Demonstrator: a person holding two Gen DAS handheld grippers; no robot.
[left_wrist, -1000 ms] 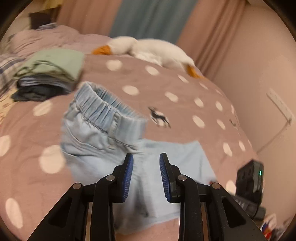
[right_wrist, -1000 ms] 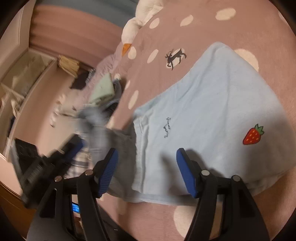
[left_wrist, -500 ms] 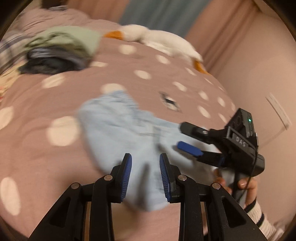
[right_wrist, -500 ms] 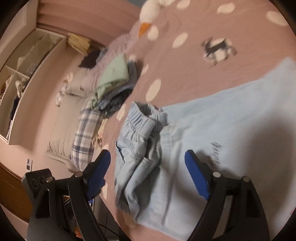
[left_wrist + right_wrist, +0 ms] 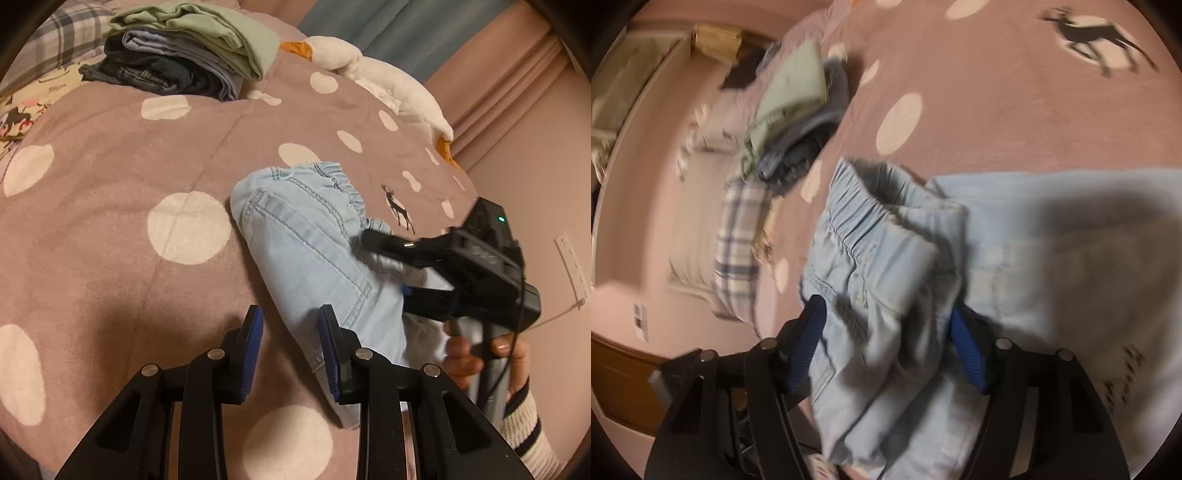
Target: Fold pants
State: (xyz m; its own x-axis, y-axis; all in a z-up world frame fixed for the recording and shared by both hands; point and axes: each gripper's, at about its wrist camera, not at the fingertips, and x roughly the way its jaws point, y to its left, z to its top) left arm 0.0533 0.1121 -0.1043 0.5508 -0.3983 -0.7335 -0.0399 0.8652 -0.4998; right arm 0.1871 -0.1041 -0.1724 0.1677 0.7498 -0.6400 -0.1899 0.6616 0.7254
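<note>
Folded bundle of light-blue pants (image 5: pixel 314 258) lying on the polka-dot bedspread (image 5: pixel 147 166), elastic waistband toward the far side, partly overlapping a pale-blue garment (image 5: pixel 1071 240) spread flat beneath and beside it. Right gripper (image 5: pixel 886 350) straddling the bundle's near end, jaws spread wide, blue pads on either side of the thick denim layers, not visibly pressed in; no firm hold readable from the blurred right wrist view. Left gripper (image 5: pixel 291 339) hovering just off the bundle's near edge, jaws set at a moderate gap, nothing between them, one pad just beside the hem. Probably a moment of taking hold of the finished fold for lifting or shifting, judging by the stack of folded clothes (image 5: pixel 192 51) well apart near the head of the bed. Main risk: closing on only the upper layers, letting the lower folds drop open on the lift. Second risk: pinching the pale-blue garment along with the denim, since both lie touching under the right jaws, dragging it across the bed. Third: too shallow a bite on so thick a roll, denim slipping out between the pads. Also a chance of collision between the two tools, working close together over the same edge. White plush goose (image 5: pixel 388 85) far off, no obstacle.
</note>
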